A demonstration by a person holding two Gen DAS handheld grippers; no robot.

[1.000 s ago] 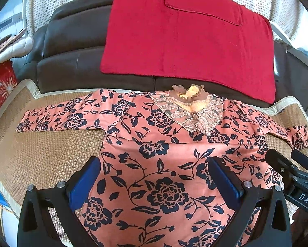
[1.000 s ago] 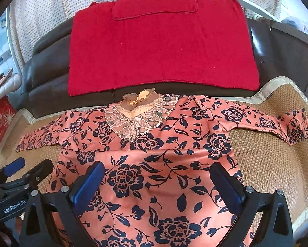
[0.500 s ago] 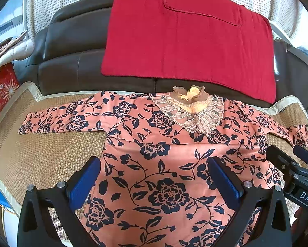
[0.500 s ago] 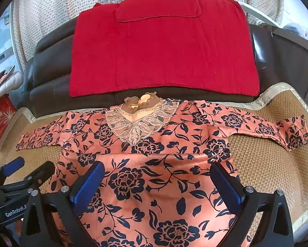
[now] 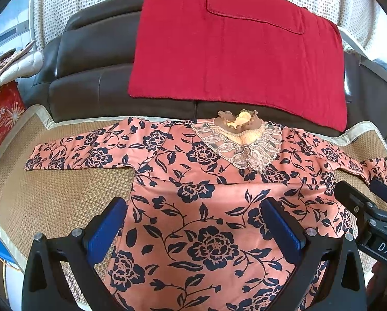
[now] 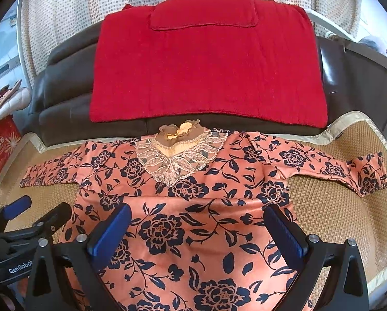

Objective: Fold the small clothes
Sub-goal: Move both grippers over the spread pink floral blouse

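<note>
A small salmon-pink dress with dark navy flowers and a lace collar lies flat, front up, on a woven mat, both sleeves spread out sideways. It also shows in the right wrist view. My left gripper is open and empty, above the dress's lower left part. My right gripper is open and empty, above its lower right part. The right gripper shows at the right edge of the left wrist view; the left gripper shows at the left edge of the right wrist view.
The woven mat with a pale border covers the seat. Behind the dress a red cloth hangs over a dark leather backrest. A red box stands at the far left.
Both views have drawn back and up slightly, so the dress sits a bit lower and more of the backrest shows. The dress and both open grippers are otherwise unchanged.
</note>
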